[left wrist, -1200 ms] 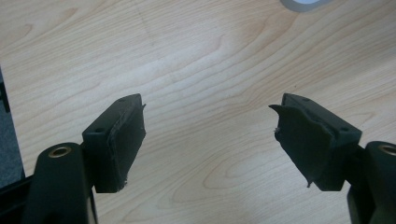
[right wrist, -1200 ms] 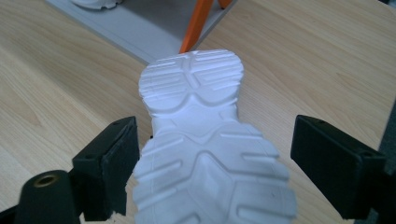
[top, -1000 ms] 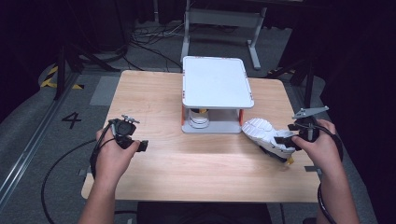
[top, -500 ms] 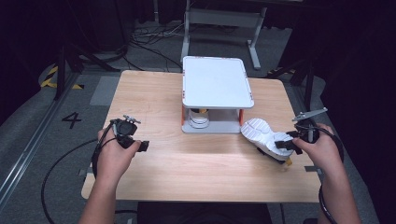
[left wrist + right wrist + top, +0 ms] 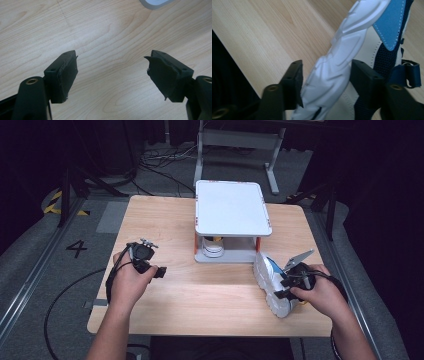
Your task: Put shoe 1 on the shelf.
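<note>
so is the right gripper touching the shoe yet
Touching. In the right gripper view the right gripper has just been closing, and both pads press the white sole of the shoe between them.

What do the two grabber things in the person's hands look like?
Both are black. The left gripper has two chunky black jaws with flat dark pads and small screw holes, and a black cable trails from it. The right gripper looks the same and carries a grey three-cornered plate on top. The forearms are bare, with no sleeves showing.

Bare wood around the left gripper (image 5: 150, 265) — white stand (image 5: 232, 215) mid-table, sneaker (image 5: 272, 282) just beside it
</note>
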### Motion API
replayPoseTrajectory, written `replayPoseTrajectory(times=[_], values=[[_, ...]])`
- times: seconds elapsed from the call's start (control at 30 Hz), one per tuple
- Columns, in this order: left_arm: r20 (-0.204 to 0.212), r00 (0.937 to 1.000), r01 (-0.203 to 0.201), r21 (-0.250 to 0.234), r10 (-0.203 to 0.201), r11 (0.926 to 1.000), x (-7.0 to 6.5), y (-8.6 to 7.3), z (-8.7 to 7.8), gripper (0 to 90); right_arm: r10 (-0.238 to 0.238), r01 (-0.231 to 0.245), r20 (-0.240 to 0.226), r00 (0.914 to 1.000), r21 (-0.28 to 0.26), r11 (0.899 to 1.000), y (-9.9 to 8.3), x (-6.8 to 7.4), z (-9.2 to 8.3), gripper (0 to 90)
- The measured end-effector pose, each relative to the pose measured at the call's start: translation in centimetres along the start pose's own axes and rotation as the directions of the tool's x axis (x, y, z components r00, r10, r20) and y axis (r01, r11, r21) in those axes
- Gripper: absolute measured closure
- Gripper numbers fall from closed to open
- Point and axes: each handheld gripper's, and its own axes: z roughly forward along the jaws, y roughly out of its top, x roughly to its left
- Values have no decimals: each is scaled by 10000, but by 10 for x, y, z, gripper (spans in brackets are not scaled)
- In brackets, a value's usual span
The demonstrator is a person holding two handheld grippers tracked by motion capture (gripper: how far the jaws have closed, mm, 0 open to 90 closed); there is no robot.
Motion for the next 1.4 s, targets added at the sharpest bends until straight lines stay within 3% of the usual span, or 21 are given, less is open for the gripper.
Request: replayPoseTrajectory(times=[0.17,0.3,0.37,0.43,0.5,0.53,0.67,0.77,0.83,0.9,0.97,1.0,1.23,1.4], values=[[118,9998,-168,38,168,9999,-2,6,4,241,189,-189,12,9998,-289,9994,-3,1,-2,385],[95,9998,-165,1,165,9999,-1,6,4,241,679,-620,459,9966,-1201,9908,-10,-10,-19,372],[56,9999,-84,5,84,10000,0,5,3,241,1475,-1303,790,9859,-1900,9731,-19,-23,-33,393],[0,10000,-41,0,41,10000,1,3,3,241,2034,-1759,1188,9719,-2085,9621,-26,-34,-39,424],[-59,10000,15,20,-15,10000,2,0,2,241,2574,-2302,1461,9552,-1796,9564,-34,-46,-40,436],[-58,10000,79,15,-79,10000,2,-1,1,241,2778,-2578,1264,9523,-1539,9538,-36,-49,-38,436],[-147,9997,212,49,-211,9998,5,-6,-2,241,2931,-2899,600,9542,-563,9554,-40,-57,-27,412],[-172,9996,239,73,-237,9997,7,-8,-3,241,2913,-2898,446,9556,-359,9564,-38,-59,-21,400],[-193,9994,283,79,-282,9996,7,-9,-3,241,2788,-2788,577,9586,-85,9603,-36,-58,-19,414],[-203,9995,264,80,-262,9996,8,-9,-3,241,2392,-2415,521,9696,433,9694,-38,-56,-20,442],[-213,9994,286,47,-284,9996,7,-9,-2,241,2325,-2356,496,9713,681,9695,-39,-54,-20,443],[-164,9996,214,86,-213,9997,7,-7,-1,241,2224,-2254,379,9742,1148,9675,-44,-52,-21,449],[-144,9999,12,4,-11,10000,4,8,4,241,2059,-2021,126,9785,2580,9448,-65,-52,-2,458],[-35,9999,-110,94,110,9999,2,12,8,241,1631,-1500,-236,9863,2806,9480,-65,-50,14,517]])
